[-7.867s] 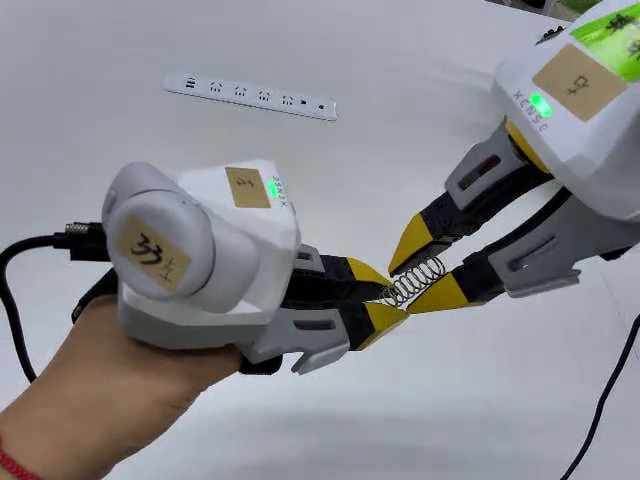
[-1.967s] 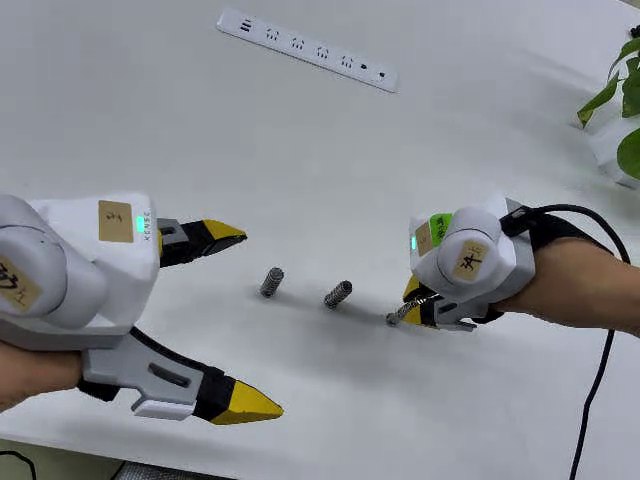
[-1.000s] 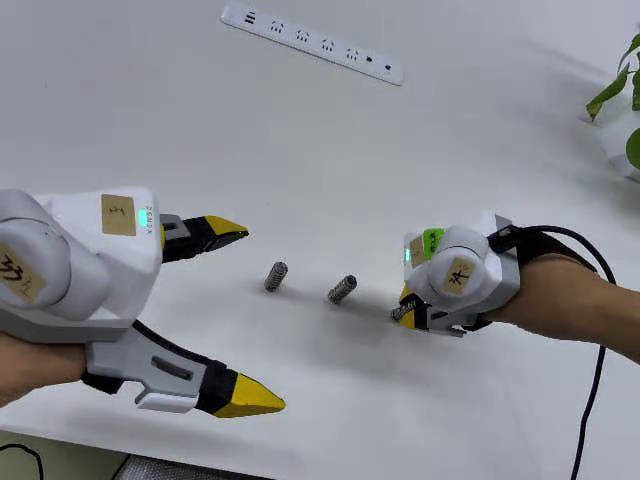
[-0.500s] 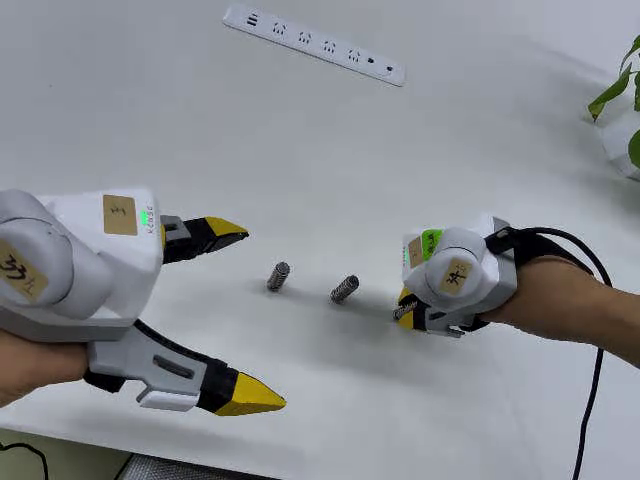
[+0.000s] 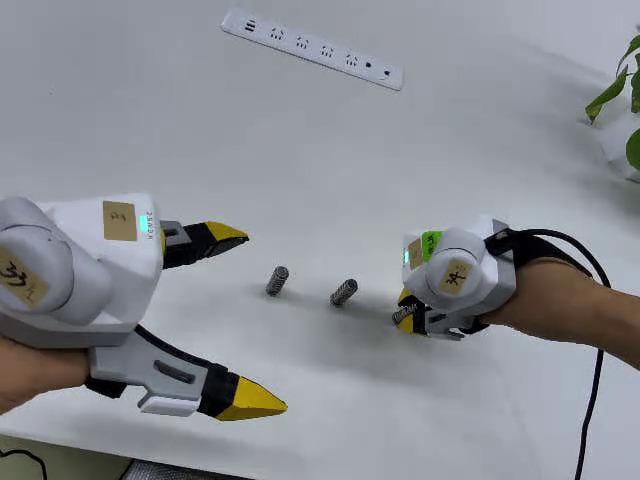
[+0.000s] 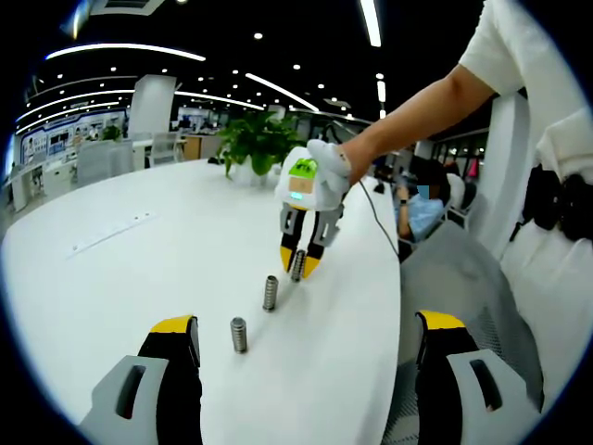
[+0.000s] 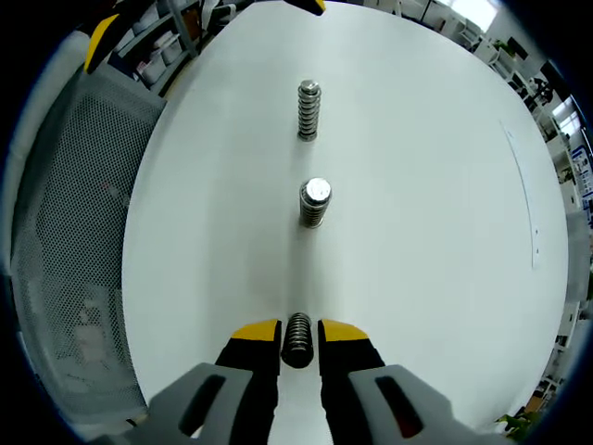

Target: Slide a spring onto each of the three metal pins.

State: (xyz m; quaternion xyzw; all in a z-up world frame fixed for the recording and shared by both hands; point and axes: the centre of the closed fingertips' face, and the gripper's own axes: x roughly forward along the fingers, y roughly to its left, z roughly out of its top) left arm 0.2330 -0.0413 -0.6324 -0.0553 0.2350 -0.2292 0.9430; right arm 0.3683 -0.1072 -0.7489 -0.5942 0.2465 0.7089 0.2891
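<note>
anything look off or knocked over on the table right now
Nothing stands out. Two sprung pins stand upright and apart on the white table. The right claw is shut on a third spring beside them, and the left claw is open.

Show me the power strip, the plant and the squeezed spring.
power strip [image 5: 312, 48], head view, middle of its body.
plant [image 6: 257, 141], left gripper view, its leaves.
spring [image 7: 297, 339], right gripper view, coils between the jaws.

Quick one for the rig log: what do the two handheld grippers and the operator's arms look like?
The left gripper and right gripper match: rounded white housings, grey jaw arms, black sections and pointed yellow tips. Each carries tan handwritten labels and a green light. The right one adds a green sticker, and a black cable runs from it. The person wears a white short sleeve.
</note>
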